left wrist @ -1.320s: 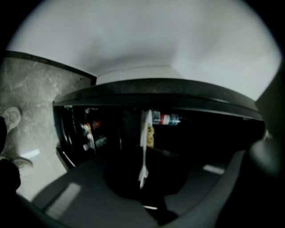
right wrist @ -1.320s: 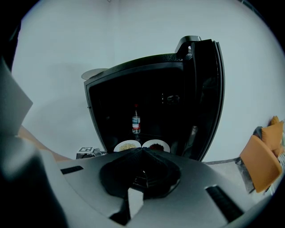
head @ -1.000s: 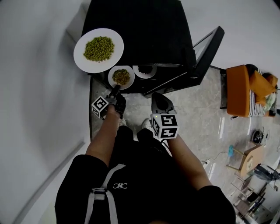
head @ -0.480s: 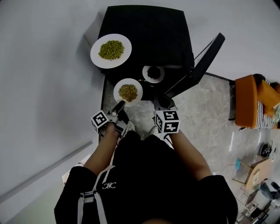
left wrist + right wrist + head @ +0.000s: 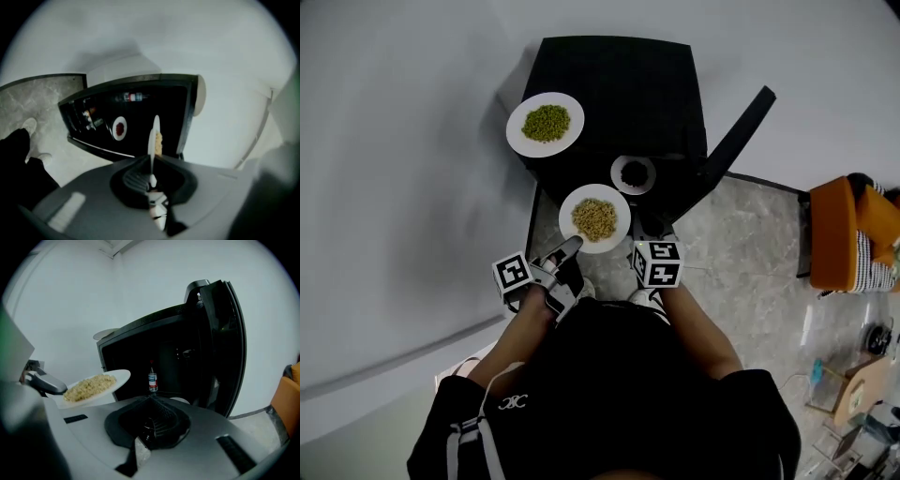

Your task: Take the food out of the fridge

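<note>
Head view, left gripper (image 5: 570,247) pinching rim of plate of yellow grains (image 5: 619,227) before open fridge (image 5: 628,84), right gripper (image 5: 151,401) pressed together, empty, plate of peas (image 5: 521,132) at fridge top's front left corner.

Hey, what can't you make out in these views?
Head view: fridge interior hidden beneath its own top.
Head view: dark food on the small plate too small to name.
Left gripper view: plate of yellowish grains is edge-on, food mostly hidden.
Left gripper view: small items in the fridge blurred.
Right gripper view: bottle label too small to read.
</note>
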A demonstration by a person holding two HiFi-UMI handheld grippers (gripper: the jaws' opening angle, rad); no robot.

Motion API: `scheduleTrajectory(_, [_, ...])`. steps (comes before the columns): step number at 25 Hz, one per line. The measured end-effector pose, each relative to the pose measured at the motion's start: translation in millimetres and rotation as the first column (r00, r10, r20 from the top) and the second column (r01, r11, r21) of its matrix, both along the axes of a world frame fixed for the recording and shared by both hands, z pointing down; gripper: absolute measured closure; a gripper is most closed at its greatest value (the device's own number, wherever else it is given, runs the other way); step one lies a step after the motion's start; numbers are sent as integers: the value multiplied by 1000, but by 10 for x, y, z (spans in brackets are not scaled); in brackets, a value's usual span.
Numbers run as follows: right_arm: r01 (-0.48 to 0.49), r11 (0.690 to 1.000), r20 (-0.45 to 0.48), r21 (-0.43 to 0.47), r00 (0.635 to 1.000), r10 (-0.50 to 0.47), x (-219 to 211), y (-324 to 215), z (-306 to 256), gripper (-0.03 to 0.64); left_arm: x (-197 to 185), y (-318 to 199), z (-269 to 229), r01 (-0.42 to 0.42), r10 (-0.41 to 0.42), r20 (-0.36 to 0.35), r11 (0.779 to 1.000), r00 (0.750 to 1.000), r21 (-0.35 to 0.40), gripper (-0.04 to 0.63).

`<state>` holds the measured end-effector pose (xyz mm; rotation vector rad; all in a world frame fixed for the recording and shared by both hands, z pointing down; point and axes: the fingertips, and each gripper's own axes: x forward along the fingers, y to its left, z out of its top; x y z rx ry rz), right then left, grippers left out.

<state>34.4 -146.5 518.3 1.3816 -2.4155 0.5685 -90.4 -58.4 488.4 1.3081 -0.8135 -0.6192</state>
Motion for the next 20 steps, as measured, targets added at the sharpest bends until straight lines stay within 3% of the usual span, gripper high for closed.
scheduleTrajectory(12, [-12,1000,21,-7,1000,12,91,86,-48,618,293,-212,-1121,-56,60,-28,991,998,119,584])
scheduleTrajectory(17, [-16,1000,26,-17,1000,16,133,108,-30,618,356,-432,-1242,-65,59,51,991,997,118,584])
scheduleTrajectory(20, [-23,1000,28,-15,999,23,153,119,-35,618,357,-602,-1257,-39,34,57,994,998,102,577])
